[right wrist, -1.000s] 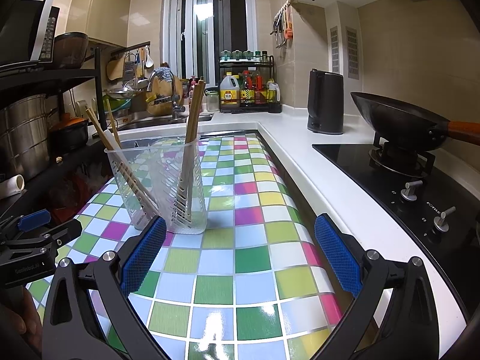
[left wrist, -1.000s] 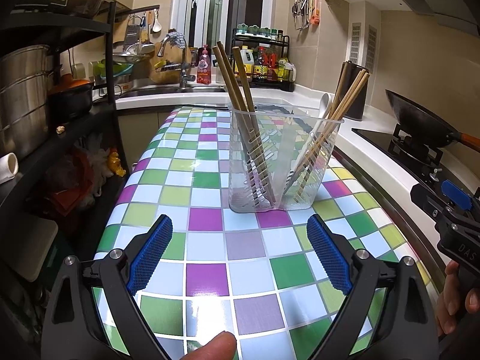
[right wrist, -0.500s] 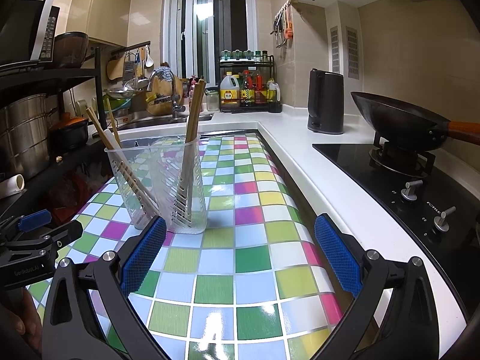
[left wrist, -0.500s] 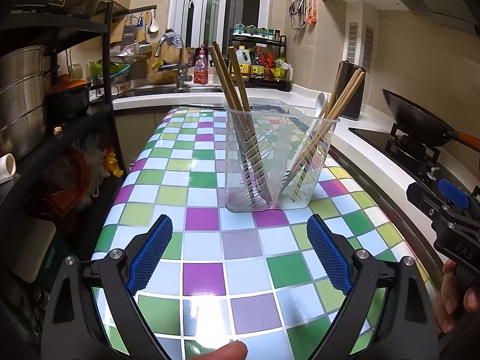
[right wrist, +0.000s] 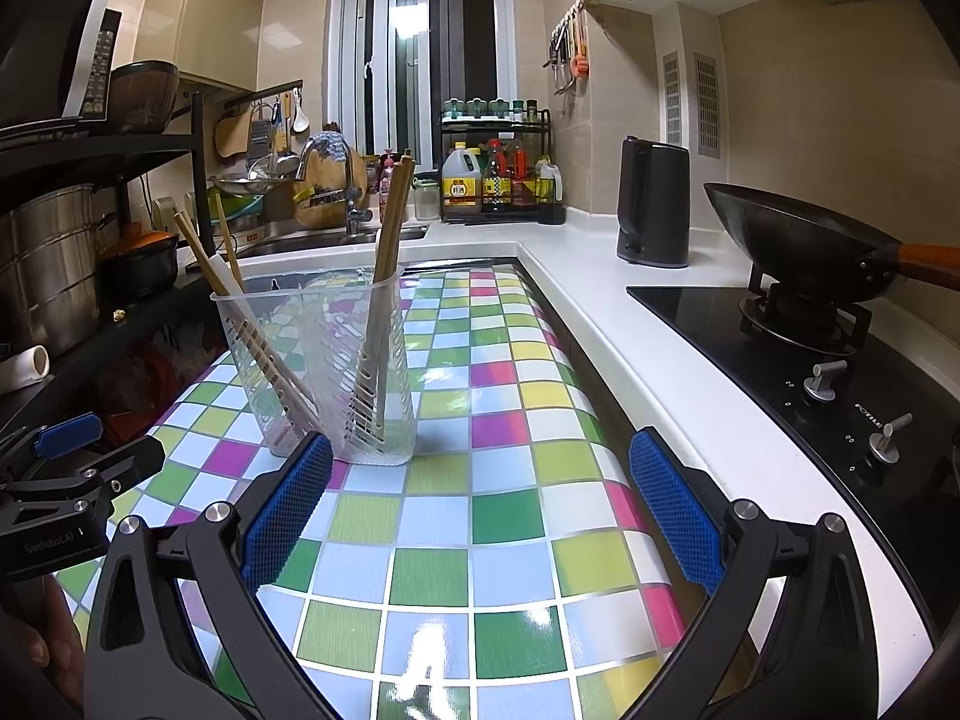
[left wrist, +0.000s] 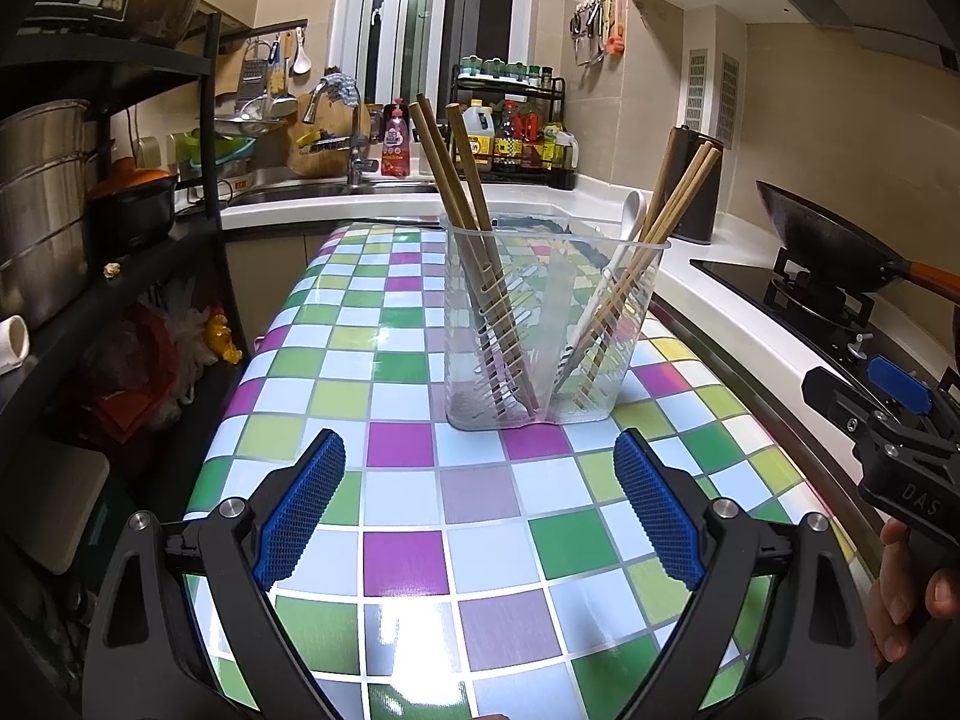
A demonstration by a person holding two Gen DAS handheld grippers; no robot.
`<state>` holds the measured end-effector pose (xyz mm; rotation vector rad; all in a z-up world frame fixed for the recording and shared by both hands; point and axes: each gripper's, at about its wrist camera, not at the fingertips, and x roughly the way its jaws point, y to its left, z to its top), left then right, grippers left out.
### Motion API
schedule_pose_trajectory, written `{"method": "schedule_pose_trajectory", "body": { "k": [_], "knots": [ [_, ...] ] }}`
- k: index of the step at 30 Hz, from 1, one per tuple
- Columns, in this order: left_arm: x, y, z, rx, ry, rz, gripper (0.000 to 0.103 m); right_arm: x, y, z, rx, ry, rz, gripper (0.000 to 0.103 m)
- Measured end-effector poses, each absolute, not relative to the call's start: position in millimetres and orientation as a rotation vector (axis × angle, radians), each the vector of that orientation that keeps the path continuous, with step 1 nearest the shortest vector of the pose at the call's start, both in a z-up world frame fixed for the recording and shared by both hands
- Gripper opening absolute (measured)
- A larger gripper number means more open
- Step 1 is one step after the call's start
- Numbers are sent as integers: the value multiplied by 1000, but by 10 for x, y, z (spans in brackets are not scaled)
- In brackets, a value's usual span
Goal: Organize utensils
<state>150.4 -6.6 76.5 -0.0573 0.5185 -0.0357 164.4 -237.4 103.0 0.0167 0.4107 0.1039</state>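
Note:
A clear plastic utensil holder [left wrist: 549, 324] stands upright on the checkered tabletop [left wrist: 420, 510], divided into two compartments. Wooden chopsticks [left wrist: 462, 180] lean in its left compartment; more chopsticks [left wrist: 678, 198] and a white spoon [left wrist: 630, 213] lean in the right one. My left gripper [left wrist: 480, 510] hovers open a short way in front of the holder, nothing between its blue pads. In the right wrist view the holder [right wrist: 318, 360] sits ahead and to the left, and my right gripper [right wrist: 480, 510] is open and holds nothing. The right gripper's body shows at the left wrist view's right edge.
A black wok [right wrist: 798, 240] sits on the gas hob [right wrist: 810, 360] to the right. A dark kettle [right wrist: 654, 204] and a bottle rack [right wrist: 498, 186] stand at the back counter. A sink with faucet [left wrist: 354, 138] lies behind; black shelving with pots [left wrist: 48, 192] lines the left.
The left gripper has drawn back slightly and shifted, so the holder looks a little farther and more central. The right gripper has barely moved. Both stayed open.

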Motion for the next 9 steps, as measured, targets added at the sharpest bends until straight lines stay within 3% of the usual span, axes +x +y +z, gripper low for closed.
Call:
{"method": "schedule_pose_trajectory", "body": {
  "k": [9],
  "knots": [
    [1528,-60,739,-66,540,-26,90,1644,-2373,1028,15,410,104,98]
  ]
}}
